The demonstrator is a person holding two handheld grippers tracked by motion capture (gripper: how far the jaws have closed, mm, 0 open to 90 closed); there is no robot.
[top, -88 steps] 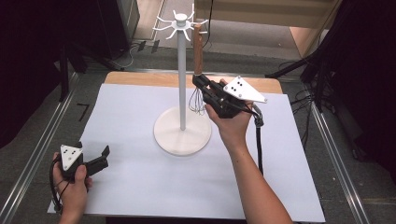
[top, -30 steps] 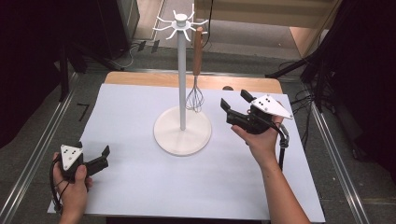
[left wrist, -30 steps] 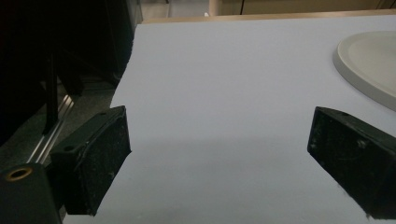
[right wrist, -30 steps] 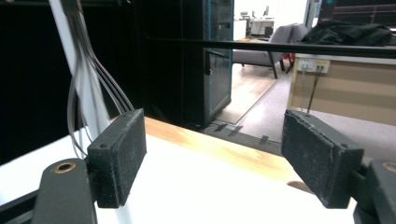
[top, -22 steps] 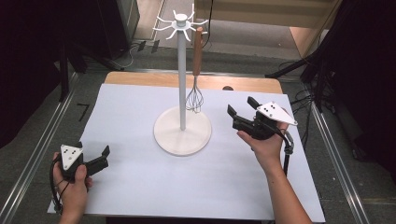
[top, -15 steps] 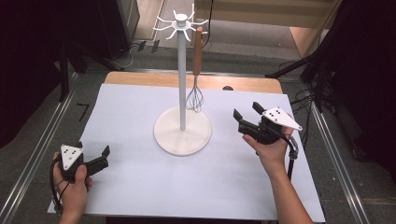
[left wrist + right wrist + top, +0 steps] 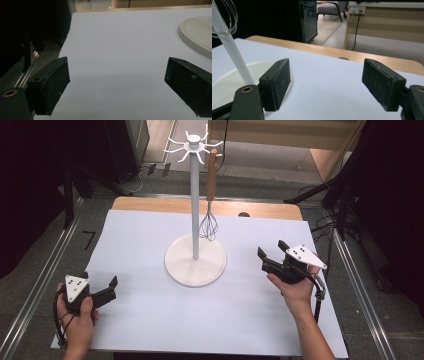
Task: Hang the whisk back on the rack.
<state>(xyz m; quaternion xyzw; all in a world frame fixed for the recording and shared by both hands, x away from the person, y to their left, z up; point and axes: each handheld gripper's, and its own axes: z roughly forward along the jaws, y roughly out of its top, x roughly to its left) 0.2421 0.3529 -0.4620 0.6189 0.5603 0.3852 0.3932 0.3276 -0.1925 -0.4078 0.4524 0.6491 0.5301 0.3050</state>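
Both of my grippers are empty now, and that is the change that counts: a few seconds back my right gripper (image 7: 274,253) was up at the white stand (image 7: 195,265) with the whisk between its jaws, and since then it has let go, come away to the right and sunk toward the white sheet (image 7: 150,320). Its jaws stand wide apart with nothing between them, as the right gripper view shows, where only the sheet and the wooden table edge (image 7: 332,51) lie between the two pads. The whisk (image 7: 210,200) now hangs by its wooden handle from one of the stand's top hooks, wire head down, up and to the left of my right gripper and well apart from it. My left gripper (image 7: 107,287) has kept its place low at the near left of the sheet, jaws spread wide and holding nothing, with the stand's round base ahead and to its right. I judge the hanging done; what remains is settling my right hand down.
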